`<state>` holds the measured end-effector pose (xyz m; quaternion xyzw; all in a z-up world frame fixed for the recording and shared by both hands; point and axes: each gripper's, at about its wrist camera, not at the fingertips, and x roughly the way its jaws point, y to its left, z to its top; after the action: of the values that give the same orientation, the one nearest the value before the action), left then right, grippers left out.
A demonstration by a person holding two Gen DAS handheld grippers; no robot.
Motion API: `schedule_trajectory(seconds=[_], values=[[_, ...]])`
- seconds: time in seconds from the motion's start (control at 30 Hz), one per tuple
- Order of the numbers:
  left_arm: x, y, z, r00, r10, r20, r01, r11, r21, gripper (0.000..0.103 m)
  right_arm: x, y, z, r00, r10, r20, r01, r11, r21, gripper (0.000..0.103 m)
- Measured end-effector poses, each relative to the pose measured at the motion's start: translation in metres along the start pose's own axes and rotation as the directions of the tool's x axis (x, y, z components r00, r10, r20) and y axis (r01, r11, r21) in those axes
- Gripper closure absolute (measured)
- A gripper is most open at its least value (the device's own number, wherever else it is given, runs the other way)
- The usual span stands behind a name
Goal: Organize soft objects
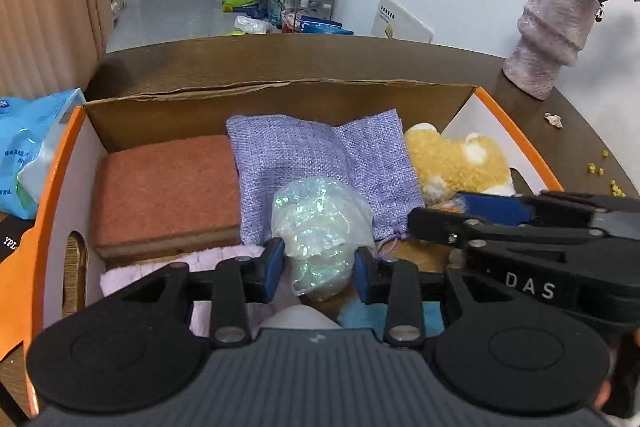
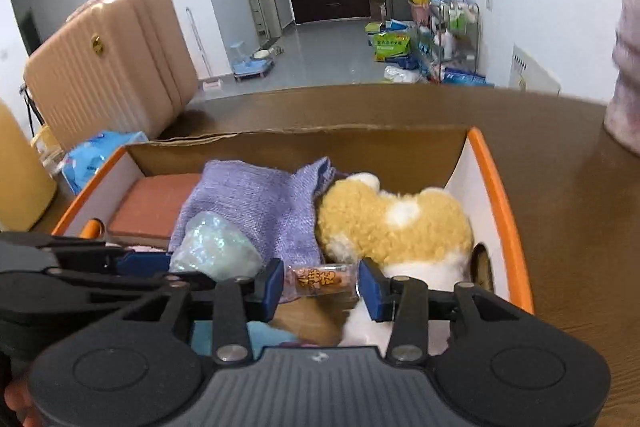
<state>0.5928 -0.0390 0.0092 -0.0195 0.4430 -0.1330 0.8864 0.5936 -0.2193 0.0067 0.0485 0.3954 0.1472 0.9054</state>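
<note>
An orange-edged cardboard box point(image 1: 280, 95) holds an orange sponge point(image 1: 164, 187), a purple woven pouch point(image 1: 320, 159), a yellow plush toy point(image 1: 456, 159) and pink and blue cloths. My left gripper point(image 1: 319, 269) is shut on an iridescent plastic bag point(image 1: 320, 223) inside the box. In the right wrist view my right gripper point(image 2: 320, 287) is shut on a small snack packet point(image 2: 320, 281) over the box point(image 2: 500, 203), beside the plush toy point(image 2: 392, 227), pouch point(image 2: 260, 203) and iridescent bag point(image 2: 216, 247). The right gripper's body also shows in the left wrist view point(image 1: 520, 223).
The box stands on a brown table point(image 1: 280, 59). A purple vase point(image 1: 548, 39) with flowers stands at the back right. A blue wipes pack point(image 1: 28, 155) lies left of the box. A beige suitcase point(image 2: 108, 63) stands beyond the table. Small crumbs point(image 1: 600, 171) lie right of the box.
</note>
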Motion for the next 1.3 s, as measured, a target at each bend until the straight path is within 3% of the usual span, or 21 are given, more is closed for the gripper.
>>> schedule_trajectory(seconds=[0.17,0.27,0.37,0.67,0.8,0.83,0.9,1.0,1.07,1.1,1.23,1.3], values=[[-0.005,0.005,0.000,1.000,-0.011,0.011,0.011,1.000,-0.020,0.051,-0.002,-0.006,-0.002,1.000,0.024,-0.001,-0.024,1.000,0.014,0.059],[-0.016,0.008,0.000,0.999,-0.010,0.035,0.012,0.999,-0.036,0.034,-0.012,-0.009,0.002,0.999,0.035,0.004,-0.035,0.999,0.025,0.049],[-0.037,0.009,0.000,0.998,-0.021,0.055,0.023,0.999,-0.027,0.033,-0.029,-0.009,0.004,0.999,0.035,0.025,-0.036,0.999,0.031,0.037],[-0.138,0.000,-0.009,0.977,0.024,0.213,-0.028,0.999,0.019,0.022,-0.113,0.010,0.012,0.989,0.017,0.146,-0.014,1.000,-0.023,0.028],[-0.176,0.003,-0.041,0.957,0.067,0.282,-0.078,0.997,0.029,0.017,-0.150,0.016,0.004,0.984,0.000,0.181,0.013,0.997,-0.072,0.020],[-0.181,0.003,-0.050,0.950,0.085,0.300,-0.098,0.995,0.028,0.017,-0.157,0.016,0.000,0.984,-0.001,0.179,0.016,0.997,-0.082,0.020],[-0.195,0.005,-0.072,0.914,0.126,0.385,-0.137,0.991,-0.001,0.015,-0.166,0.017,-0.013,0.979,-0.002,0.205,0.024,0.995,-0.100,0.020],[-0.212,0.006,-0.108,0.827,0.176,0.534,-0.174,0.983,-0.053,0.005,-0.173,0.018,-0.042,0.949,0.019,0.315,0.029,0.988,-0.149,0.017],[-0.215,0.003,-0.128,0.769,0.203,0.606,-0.204,0.976,-0.069,0.005,-0.172,0.021,-0.068,0.916,0.037,0.398,0.050,0.977,-0.206,0.016],[-0.215,0.002,-0.134,0.754,0.202,0.625,-0.209,0.976,-0.064,0.005,-0.170,0.024,-0.080,0.901,0.035,0.433,0.075,0.970,-0.233,0.016],[-0.217,-0.001,-0.153,0.739,0.198,0.644,-0.207,0.976,-0.062,0.005,-0.177,0.034,-0.118,0.830,0.032,0.557,0.141,0.954,-0.265,0.016],[-0.220,-0.003,-0.159,0.737,0.191,0.648,-0.199,0.978,-0.063,0.005,-0.182,0.036,-0.127,0.816,0.021,0.578,0.143,0.961,-0.237,0.016]])
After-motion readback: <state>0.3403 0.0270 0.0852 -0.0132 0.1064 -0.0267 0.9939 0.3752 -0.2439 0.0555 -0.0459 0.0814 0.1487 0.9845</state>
